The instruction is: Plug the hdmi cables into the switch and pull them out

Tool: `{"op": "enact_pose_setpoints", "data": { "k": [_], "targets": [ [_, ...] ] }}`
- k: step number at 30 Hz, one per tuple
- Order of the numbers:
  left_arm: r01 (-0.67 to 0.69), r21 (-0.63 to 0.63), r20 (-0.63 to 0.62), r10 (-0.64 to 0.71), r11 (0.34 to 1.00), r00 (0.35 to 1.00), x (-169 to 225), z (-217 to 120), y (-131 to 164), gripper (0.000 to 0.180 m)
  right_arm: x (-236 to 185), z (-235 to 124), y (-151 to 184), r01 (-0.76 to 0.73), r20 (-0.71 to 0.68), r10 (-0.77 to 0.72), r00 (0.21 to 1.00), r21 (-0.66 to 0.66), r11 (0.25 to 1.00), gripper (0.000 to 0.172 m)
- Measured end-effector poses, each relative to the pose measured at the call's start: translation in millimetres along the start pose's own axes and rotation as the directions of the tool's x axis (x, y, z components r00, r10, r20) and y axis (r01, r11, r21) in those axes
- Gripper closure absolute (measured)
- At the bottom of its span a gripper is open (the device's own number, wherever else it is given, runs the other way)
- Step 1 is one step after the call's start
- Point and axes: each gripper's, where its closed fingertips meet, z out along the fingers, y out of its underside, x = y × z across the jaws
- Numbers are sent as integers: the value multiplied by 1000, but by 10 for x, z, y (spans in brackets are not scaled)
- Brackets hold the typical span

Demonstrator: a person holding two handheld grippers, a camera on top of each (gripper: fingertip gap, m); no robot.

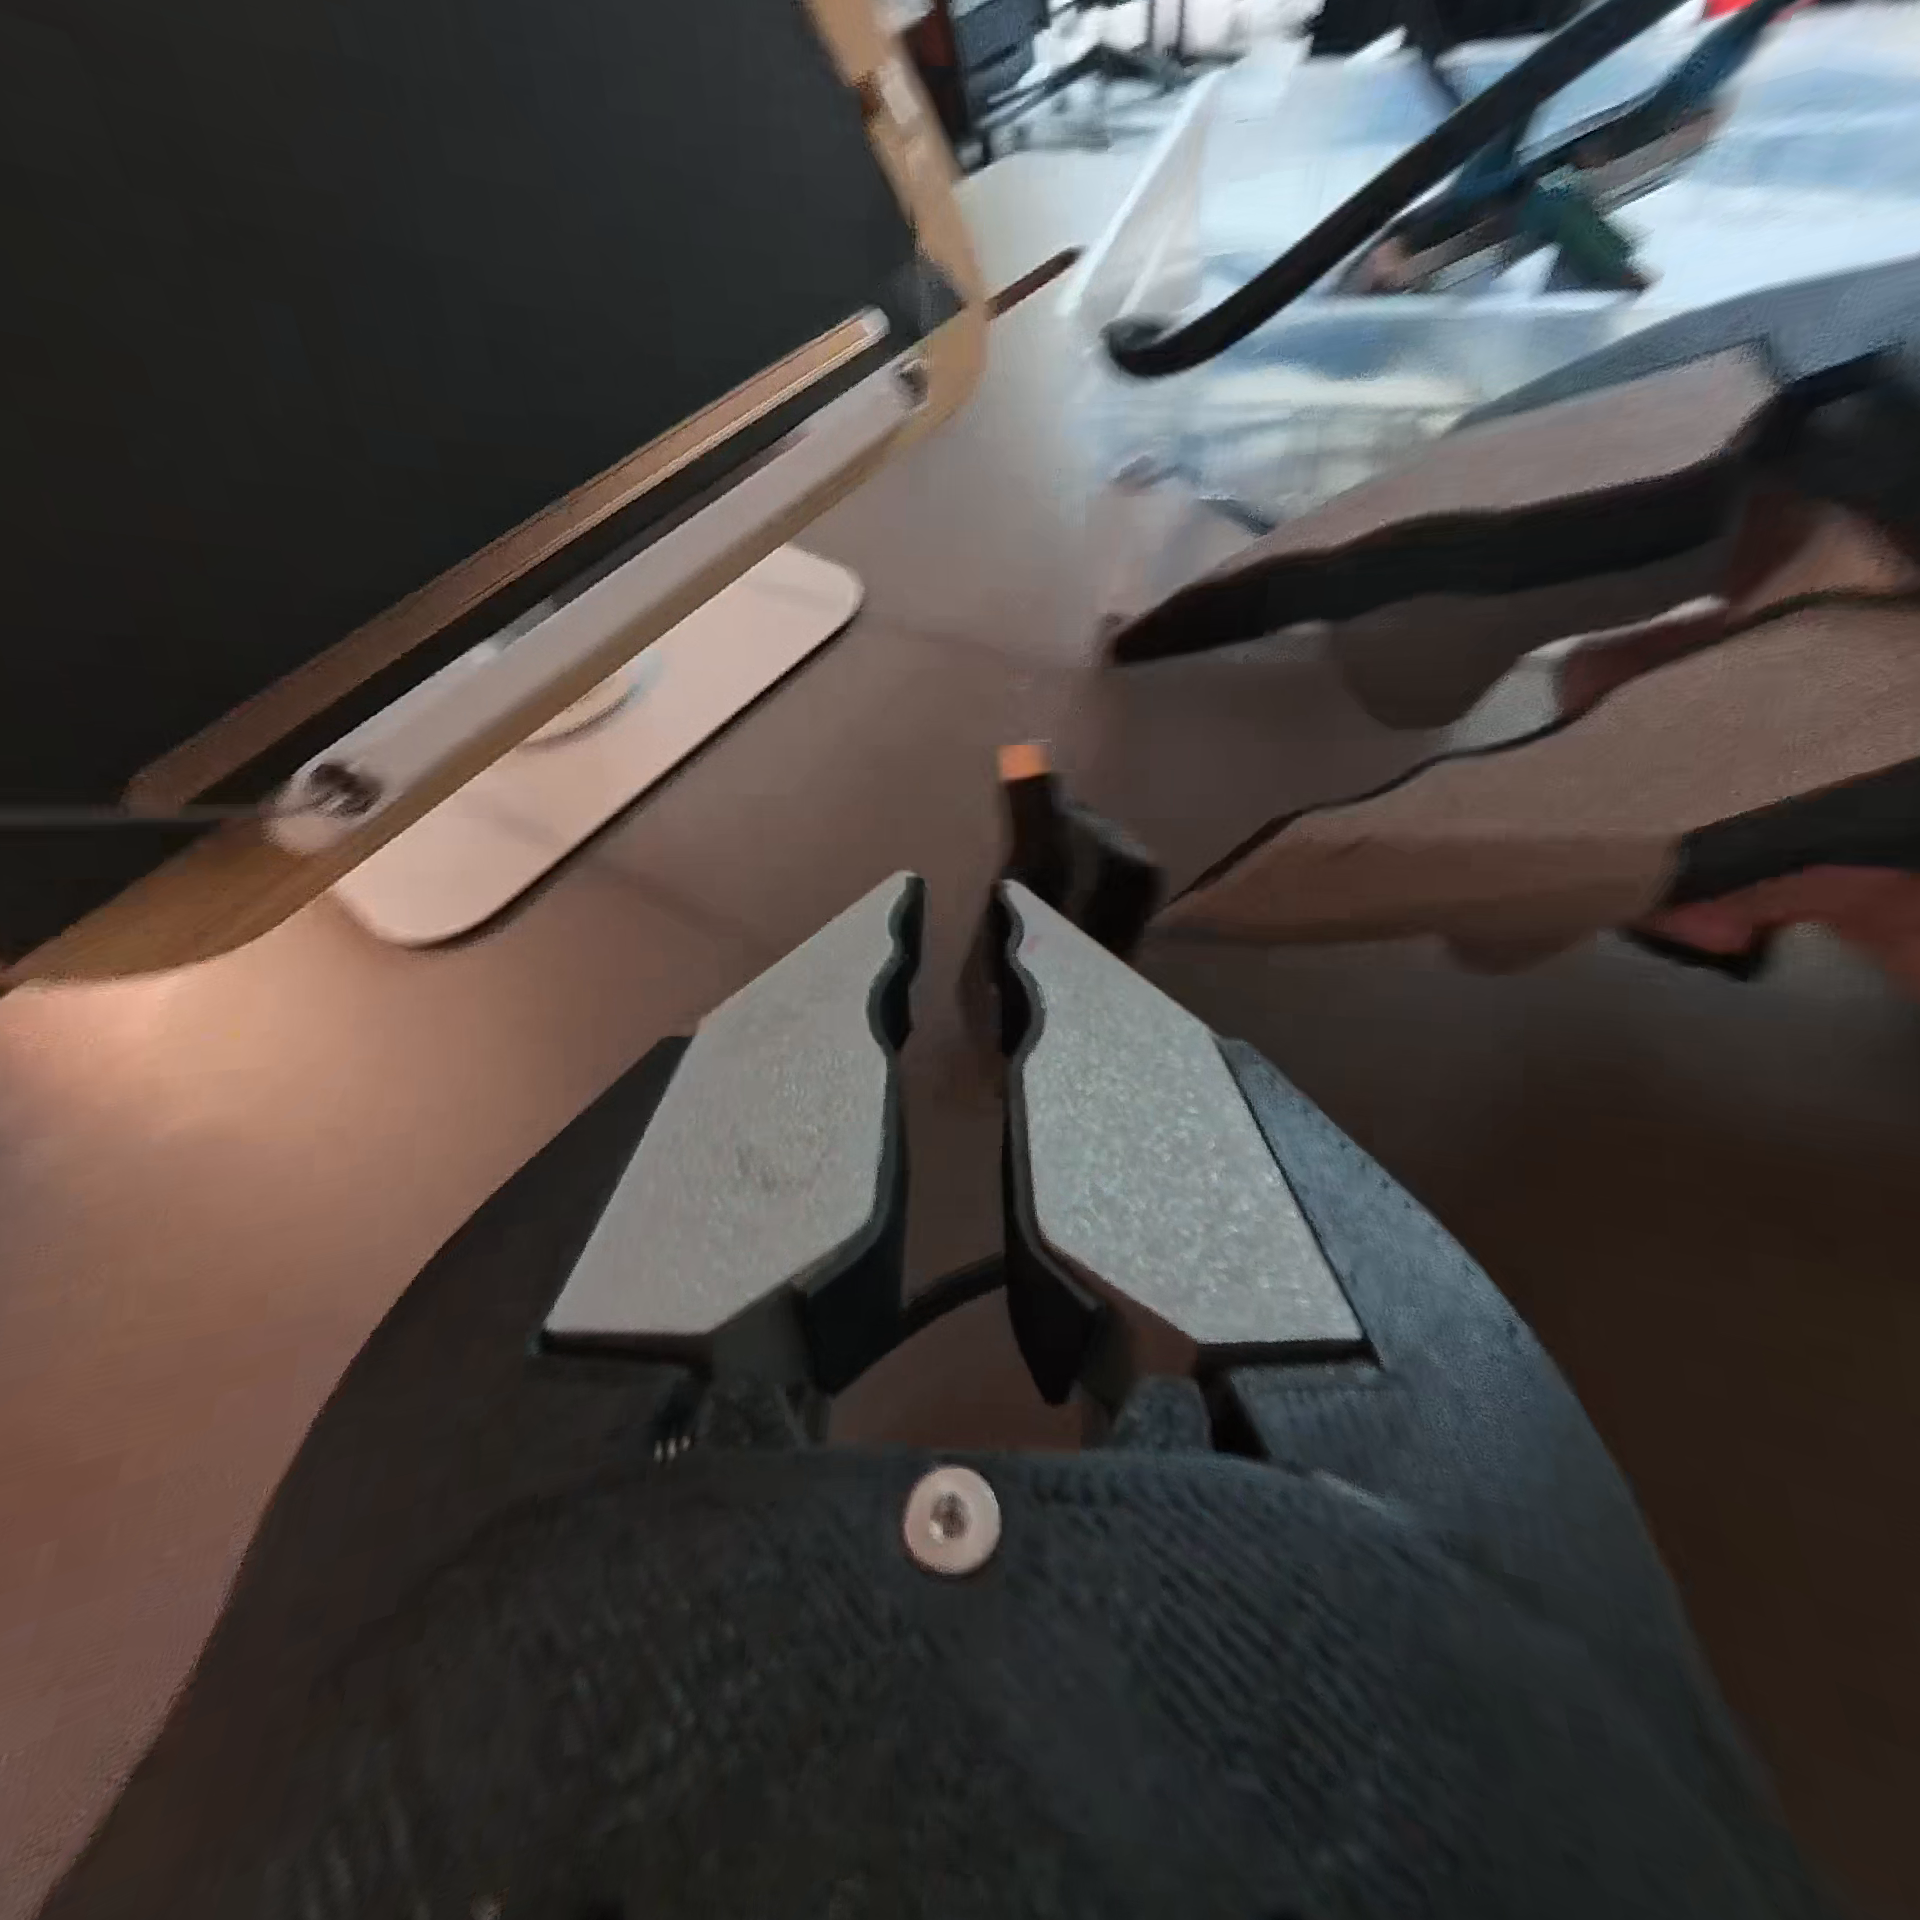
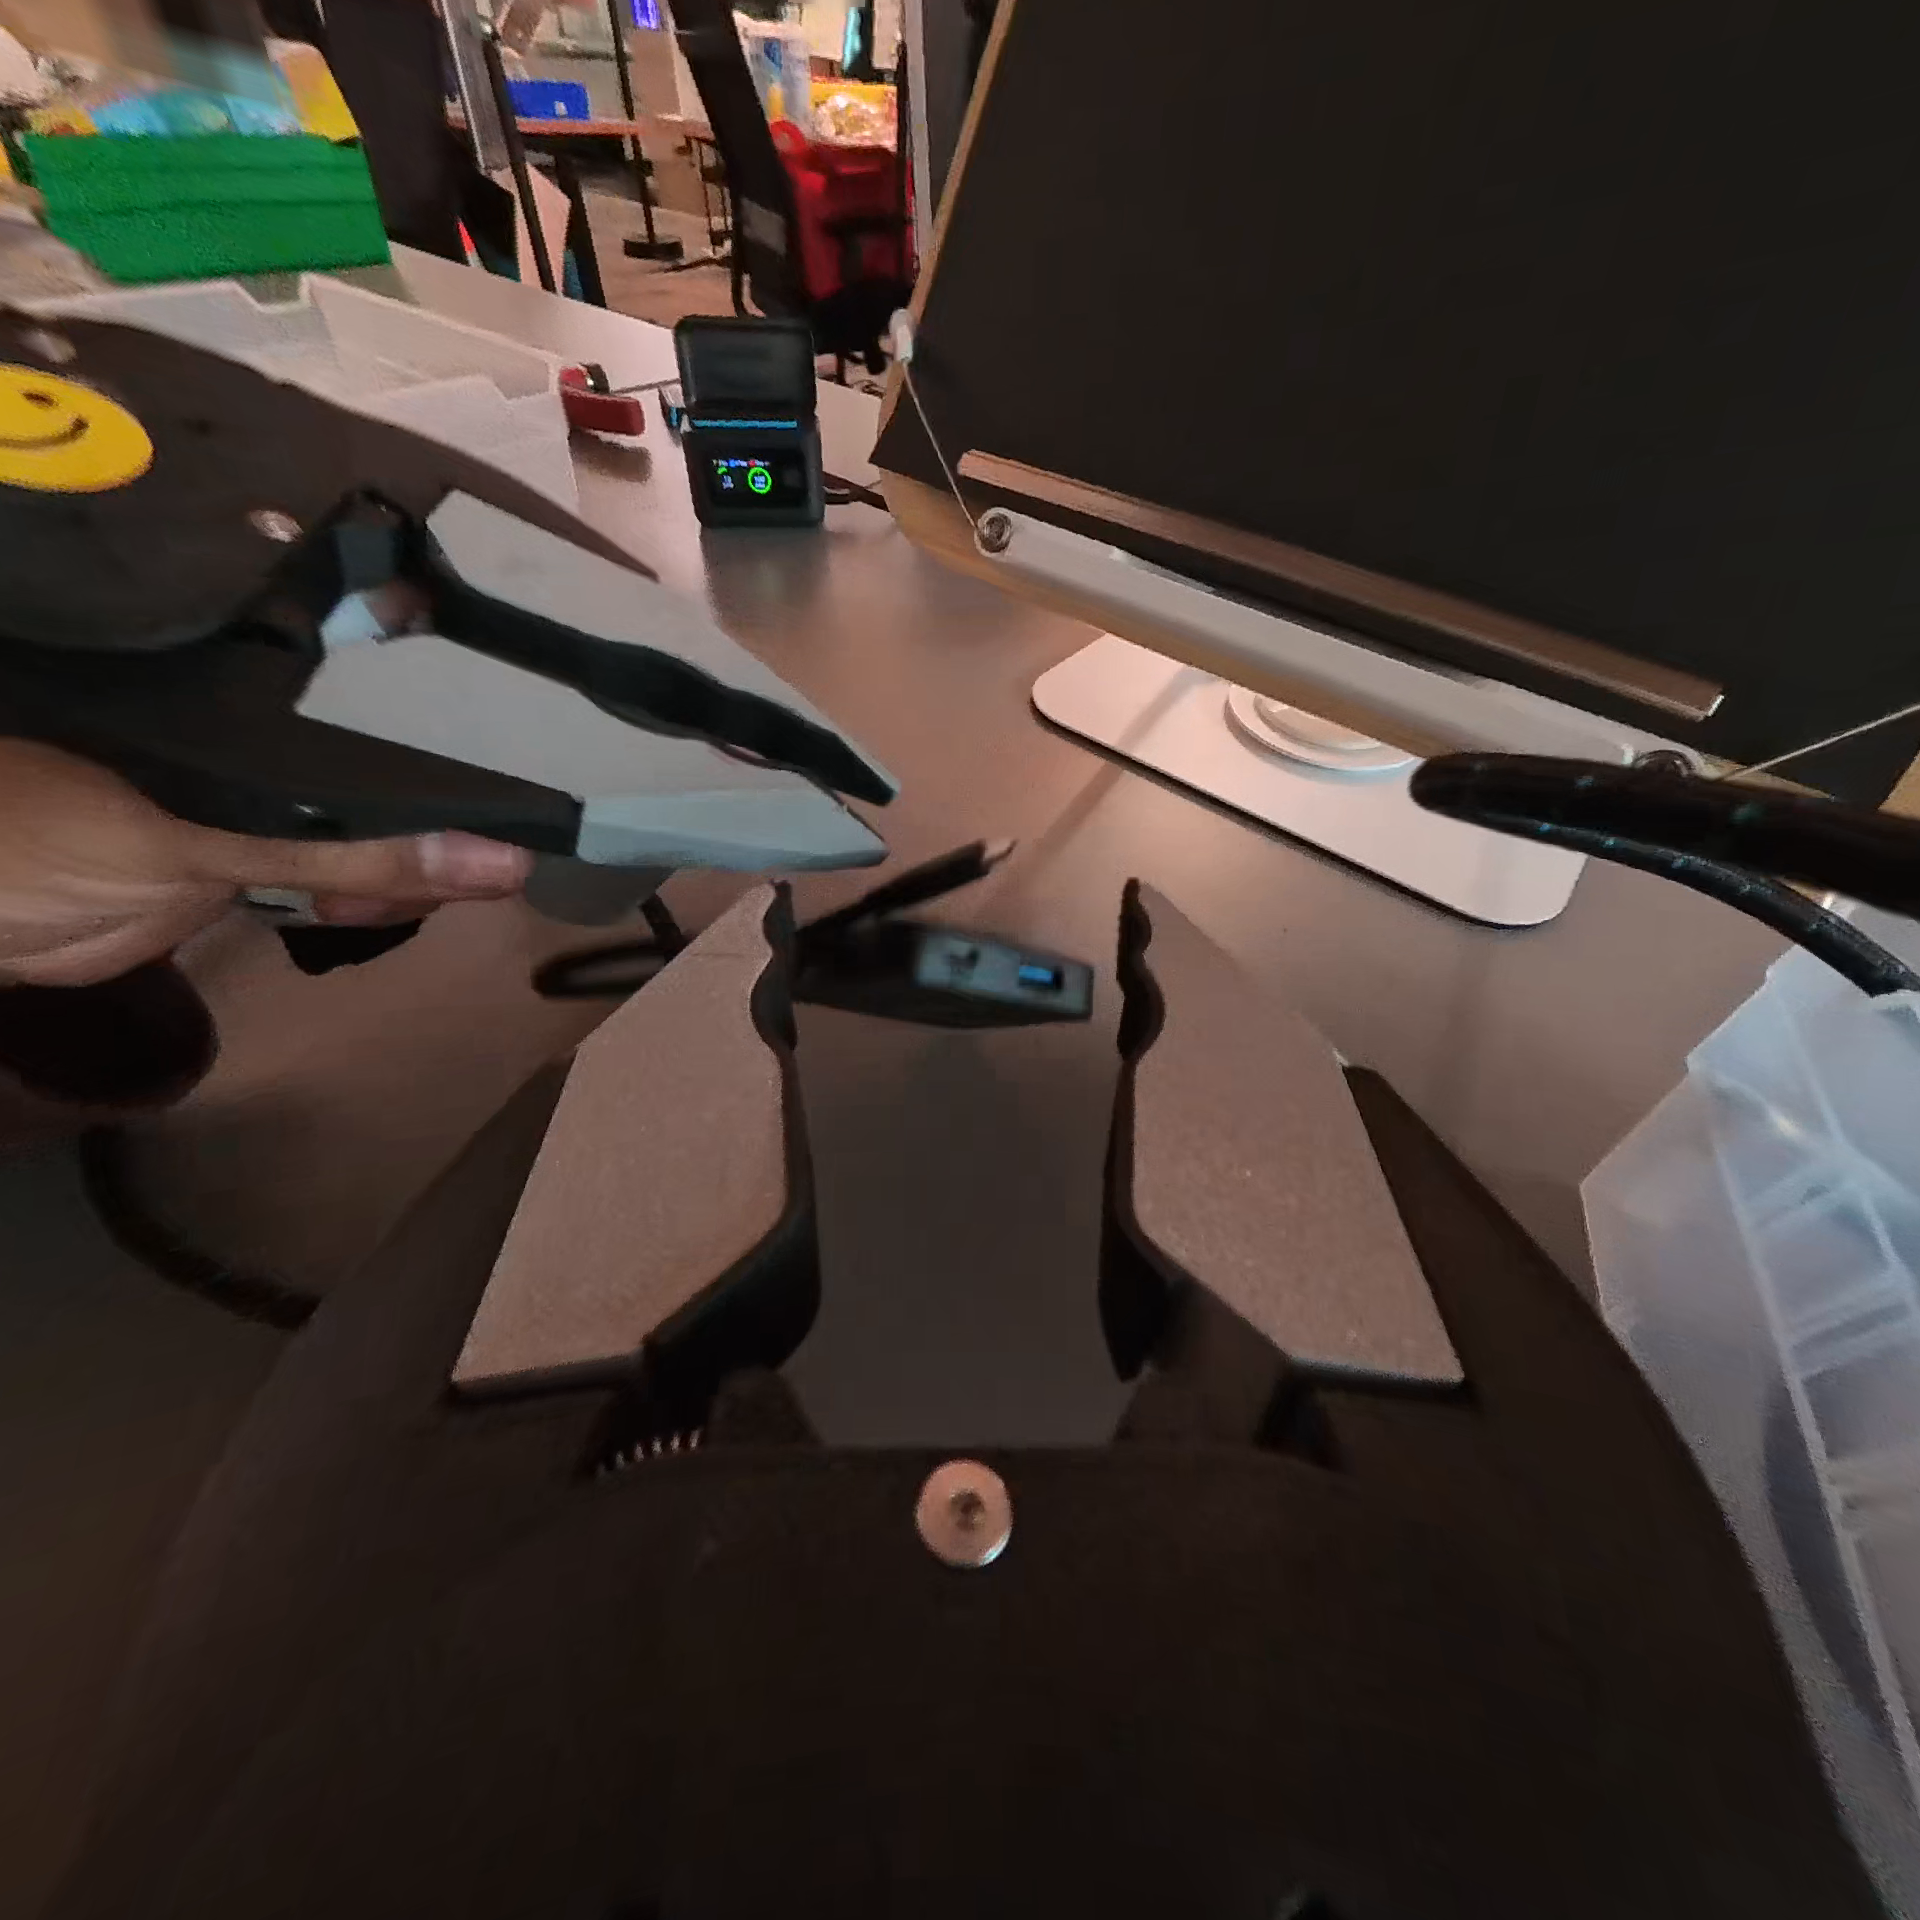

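Brown desk (image 2: 935,644): right gripper (image 2: 951,935) spread wide, switch (image 2: 935,982) just beyond its fingertips; left gripper (image 1: 956,925) narrowly parted, grasp bare.

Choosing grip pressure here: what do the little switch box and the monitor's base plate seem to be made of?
Switch box: seemingly dark matte plastic or coated metal, with a paler grey port face; blur leaves it open. Monitor base plate: likely brushed aluminium, pale silver with soft sheen and rounded corners.
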Motion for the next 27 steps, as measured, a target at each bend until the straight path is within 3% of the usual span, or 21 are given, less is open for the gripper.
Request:
{"op": "enact_pose_setpoints", "data": {
  "k": [3, 8, 13, 20, 27],
  "targets": [
    [7, -3, 42, -7, 1000, 999, -60, -85, 63, 153, 4, -2, -12, -18, 10, 18, 1000, 6, 1000, 112],
    [114, 136, 116, -131, 984, 985, -319, -317, -124, 151, -116, 70, 107, -37, 81, 41, 996, -45, 998, 117],
    [105, 89, 262, -125, 990, 957, -662, -368, 75, 155, -260, 119, 218, -64, 154, 78, 985, -93, 994, 112],
    [80, 60, 225, -91, 995, 970, -595, -312, 131, 165, -294, 135, 231, -35, 163, 52, 985, -102, 994, 113],
    [-54, -19, 221, 57, 998, 974, -510, -233, 230, 165, -164, 119, 243, -105, 153, 121, 981, -109, 988, 116]
  ]
}}
